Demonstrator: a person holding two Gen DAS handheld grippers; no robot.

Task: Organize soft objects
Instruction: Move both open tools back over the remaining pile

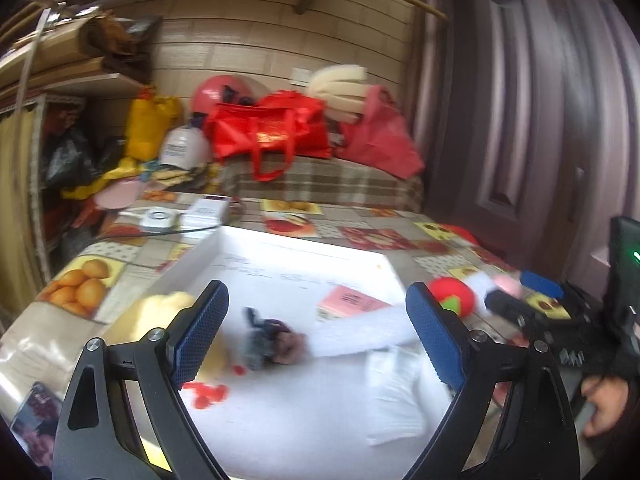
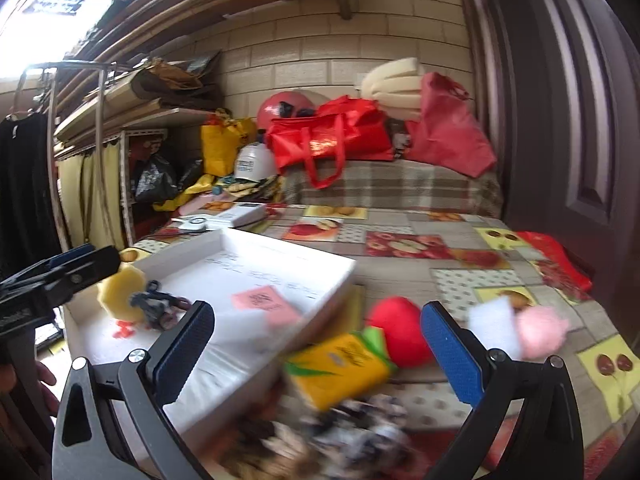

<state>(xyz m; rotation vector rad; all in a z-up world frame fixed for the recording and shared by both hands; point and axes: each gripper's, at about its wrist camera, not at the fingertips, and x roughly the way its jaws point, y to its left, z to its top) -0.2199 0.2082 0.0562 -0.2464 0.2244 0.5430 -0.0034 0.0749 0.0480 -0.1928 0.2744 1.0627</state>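
Observation:
My left gripper (image 1: 318,336) hangs open over the white tray (image 1: 304,252). In the tray lie a yellow sponge (image 1: 168,308), dark scrunchies (image 1: 264,340), a pink note (image 1: 352,302) and a folded white cloth (image 1: 396,392). A white soft piece with a pink end (image 1: 360,332) stretches past the tray's right edge. My right gripper (image 2: 318,348) is open too, over the tablecloth right of the tray (image 2: 280,256). Ahead of it sit a red plush (image 2: 400,332) and a yellow packet (image 2: 340,372). The white and pink piece (image 2: 520,328) lies outside its right finger. Nothing is held.
A blurred patterned cloth (image 2: 340,440) lies at the near edge under my right gripper. White boxes and a round device (image 1: 158,218) stand behind the tray. Red bags (image 1: 272,128) sit on a plaid bench at the back. A dark door (image 1: 520,120) closes the right side.

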